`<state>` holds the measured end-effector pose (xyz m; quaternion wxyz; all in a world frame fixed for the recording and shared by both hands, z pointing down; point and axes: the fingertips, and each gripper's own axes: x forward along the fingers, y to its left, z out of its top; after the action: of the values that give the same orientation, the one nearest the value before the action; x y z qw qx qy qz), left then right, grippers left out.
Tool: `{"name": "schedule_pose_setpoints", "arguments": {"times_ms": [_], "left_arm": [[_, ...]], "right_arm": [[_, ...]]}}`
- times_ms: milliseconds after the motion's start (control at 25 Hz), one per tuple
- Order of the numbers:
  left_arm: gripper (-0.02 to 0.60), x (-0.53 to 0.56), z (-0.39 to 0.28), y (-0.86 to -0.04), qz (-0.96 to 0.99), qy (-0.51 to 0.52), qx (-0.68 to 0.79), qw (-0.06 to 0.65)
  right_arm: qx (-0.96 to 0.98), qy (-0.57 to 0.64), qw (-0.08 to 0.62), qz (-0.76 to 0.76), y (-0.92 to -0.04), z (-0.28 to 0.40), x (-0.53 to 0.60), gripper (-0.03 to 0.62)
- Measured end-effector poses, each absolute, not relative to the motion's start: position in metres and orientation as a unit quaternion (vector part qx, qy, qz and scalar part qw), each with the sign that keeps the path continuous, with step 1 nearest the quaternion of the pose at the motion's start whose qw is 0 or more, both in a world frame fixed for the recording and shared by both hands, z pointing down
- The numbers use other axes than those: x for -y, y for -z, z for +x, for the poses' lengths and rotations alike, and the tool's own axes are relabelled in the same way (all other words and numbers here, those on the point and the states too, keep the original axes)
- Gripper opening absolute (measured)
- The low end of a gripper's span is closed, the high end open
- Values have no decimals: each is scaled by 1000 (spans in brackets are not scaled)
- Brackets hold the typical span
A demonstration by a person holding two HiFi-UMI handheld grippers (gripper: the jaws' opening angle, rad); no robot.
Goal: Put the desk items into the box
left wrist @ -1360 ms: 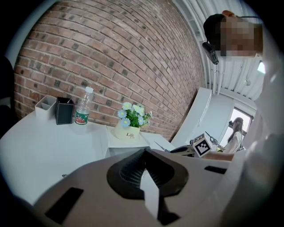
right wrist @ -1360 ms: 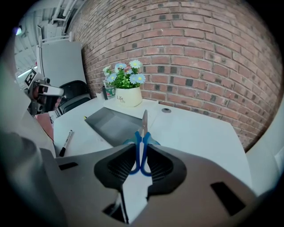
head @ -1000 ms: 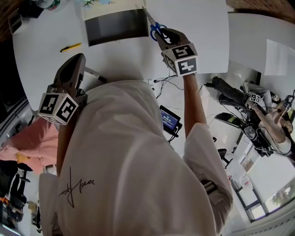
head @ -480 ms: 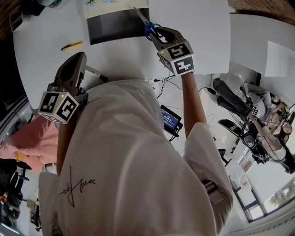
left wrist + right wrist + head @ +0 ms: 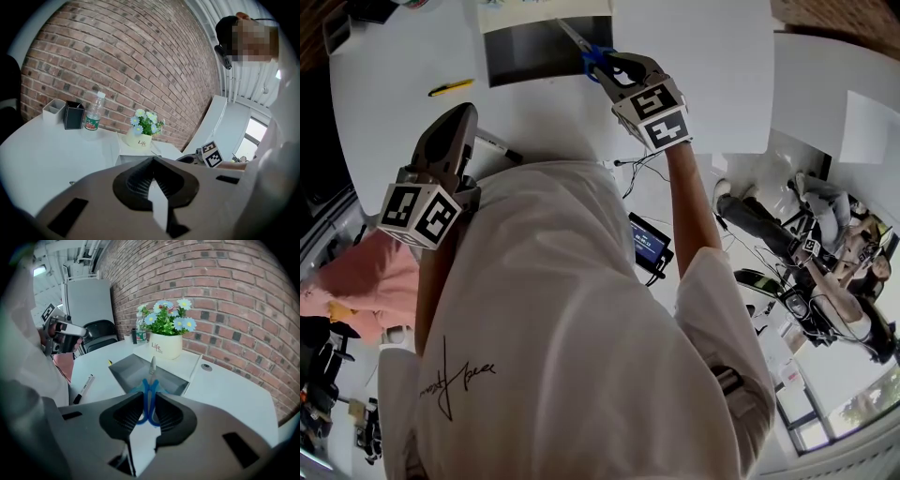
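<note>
Because the right claw (image 5: 149, 413) clamps the scissors (image 5: 150, 394) by their blue handles, the blade points forward over the open grey box (image 5: 136, 369), probably so a release drops them inside. The left claw (image 5: 151, 180) hovers at the desk's (image 5: 384, 66) near edge, jaws pressed together on nothing, apparently idle. A black marker (image 5: 83, 386) and a yellow pen (image 5: 450, 88) lie unboxed.
</note>
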<state>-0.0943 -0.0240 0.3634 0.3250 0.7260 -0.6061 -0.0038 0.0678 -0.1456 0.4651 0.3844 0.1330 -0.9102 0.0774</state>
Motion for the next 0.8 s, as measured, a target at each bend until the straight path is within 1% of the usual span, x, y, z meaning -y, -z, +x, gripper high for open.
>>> {"name": "schedule_pose_setpoints", "arguments": {"times_ms": [800], "left_arm": [[6, 20, -106, -370, 713, 12, 616, 336]], "right_arm": [[905, -40, 419, 59, -477, 32, 135, 101]]}}
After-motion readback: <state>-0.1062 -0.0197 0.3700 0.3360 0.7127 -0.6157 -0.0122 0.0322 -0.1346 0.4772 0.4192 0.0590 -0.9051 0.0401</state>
